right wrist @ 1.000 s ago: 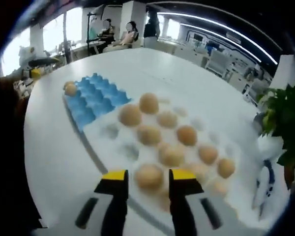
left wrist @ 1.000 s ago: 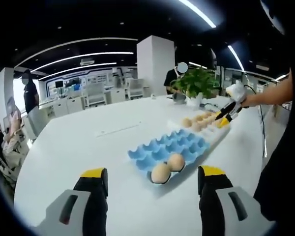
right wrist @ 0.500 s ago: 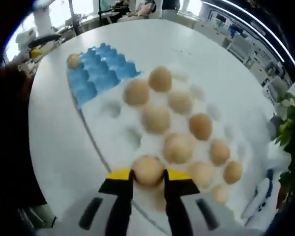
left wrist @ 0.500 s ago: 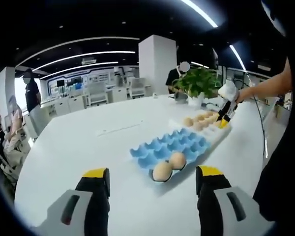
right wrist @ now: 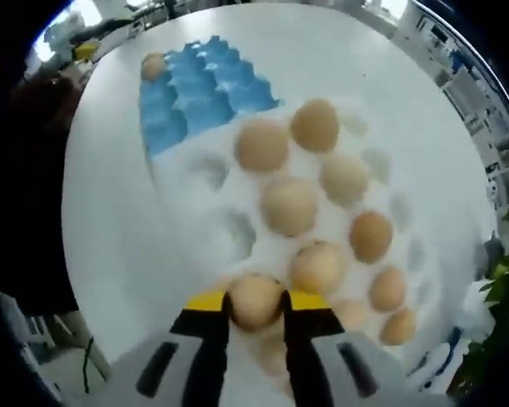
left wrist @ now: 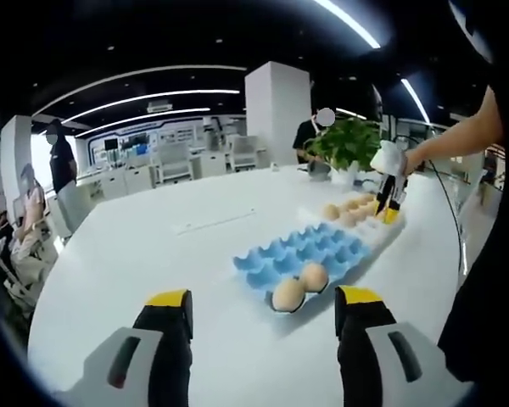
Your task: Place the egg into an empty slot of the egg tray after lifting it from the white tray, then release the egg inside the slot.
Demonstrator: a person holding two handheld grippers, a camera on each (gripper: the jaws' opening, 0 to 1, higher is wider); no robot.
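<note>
The egg [right wrist: 255, 300] is caught between the two yellow-tipped jaws of the right gripper [right wrist: 254, 303], which close on it from both sides, at the near end of the white tray [right wrist: 195, 220]. In the right gripper view this tray carries several more brown eggs in its cups, and some cups near the egg are free. Beyond it, touching its far end, lies the blue egg tray [right wrist: 187, 97], with one egg in a far corner slot. In the left gripper view the left gripper [left wrist: 264, 307] stands with its jaws wide apart and nothing between them, above the white table [left wrist: 136, 263]. Two eggs [left wrist: 300, 286] sit at the near end of the blue egg tray, and a potted plant [left wrist: 346, 144] stands behind both trays.
</note>
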